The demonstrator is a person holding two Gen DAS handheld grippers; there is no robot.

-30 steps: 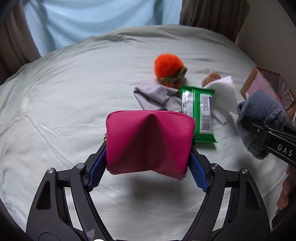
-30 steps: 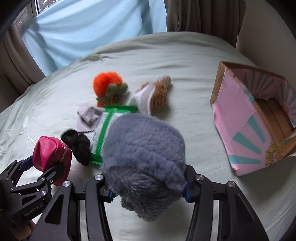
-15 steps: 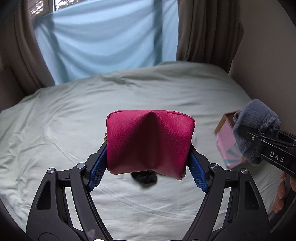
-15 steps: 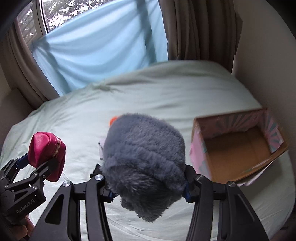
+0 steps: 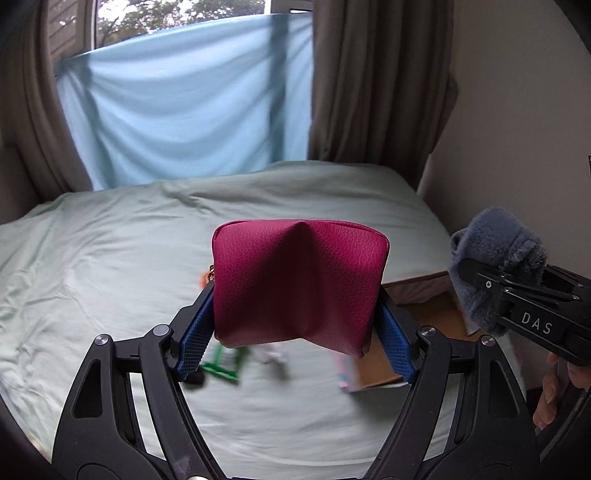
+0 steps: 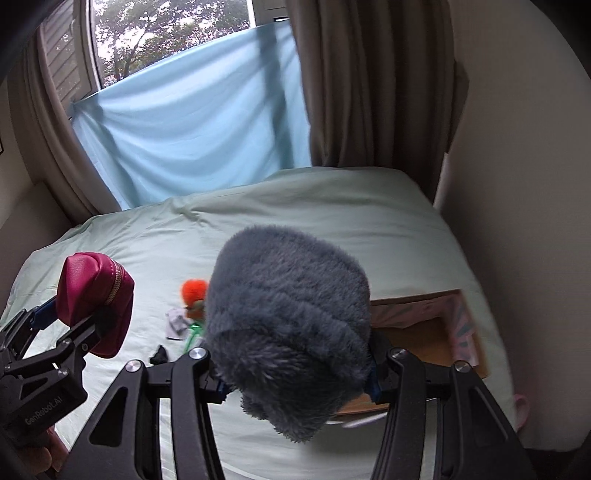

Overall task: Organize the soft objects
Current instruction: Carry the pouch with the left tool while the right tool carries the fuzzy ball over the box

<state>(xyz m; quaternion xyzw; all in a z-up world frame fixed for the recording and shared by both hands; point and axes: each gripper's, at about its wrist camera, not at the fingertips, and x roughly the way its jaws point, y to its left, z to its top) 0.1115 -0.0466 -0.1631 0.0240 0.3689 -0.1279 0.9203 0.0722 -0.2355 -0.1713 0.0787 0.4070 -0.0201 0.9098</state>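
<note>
- Left gripper [image 5: 295, 325] clamps the magenta zip pouch [image 5: 299, 284] between its blue pads, raised above the bed [image 5: 110, 258].
- Right gripper [image 6: 295, 373] squeezes the grey fuzzy sock [image 6: 288, 317], above the bed, beside the open cardboard box [image 6: 424, 332].

A home bedroom: sheeted bed [image 6: 332, 214], brown curtains [image 6: 369, 92], window [image 6: 166, 33].
</note>
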